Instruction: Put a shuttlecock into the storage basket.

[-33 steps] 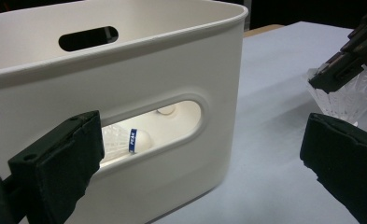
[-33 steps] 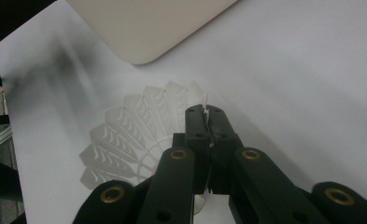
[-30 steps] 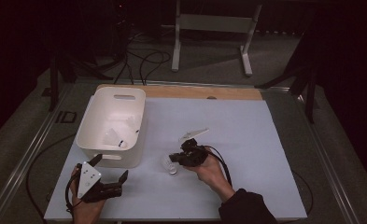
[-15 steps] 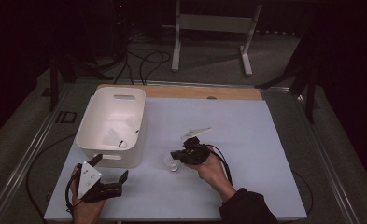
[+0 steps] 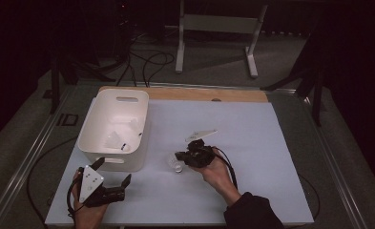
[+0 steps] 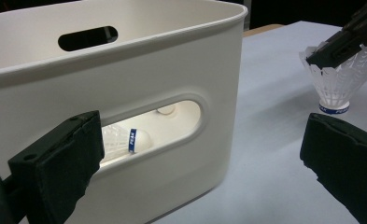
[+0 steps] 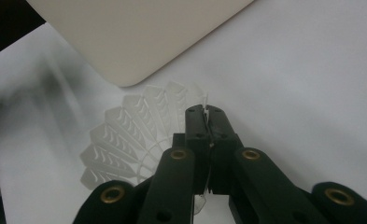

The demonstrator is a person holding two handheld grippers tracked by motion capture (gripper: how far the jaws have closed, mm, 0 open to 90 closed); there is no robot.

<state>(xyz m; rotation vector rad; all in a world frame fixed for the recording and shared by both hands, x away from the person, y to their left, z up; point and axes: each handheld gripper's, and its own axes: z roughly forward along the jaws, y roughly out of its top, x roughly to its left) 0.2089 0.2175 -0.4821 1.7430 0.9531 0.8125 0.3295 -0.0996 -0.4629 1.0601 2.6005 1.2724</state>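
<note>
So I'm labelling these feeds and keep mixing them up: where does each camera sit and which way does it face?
High view: above the person's side, looking forward and down at the table; both hands and forearms show.
Left gripper view: rides the left tongs, facing the white bin; open jaws show.
Right gripper view: rides the right tongs, looking down at the shuttlecock they pinch.
Shared: bin and shuttlecock appear in all three.

White bin [image 5: 109, 157] beside left tongs [image 5: 112, 172]
</note>
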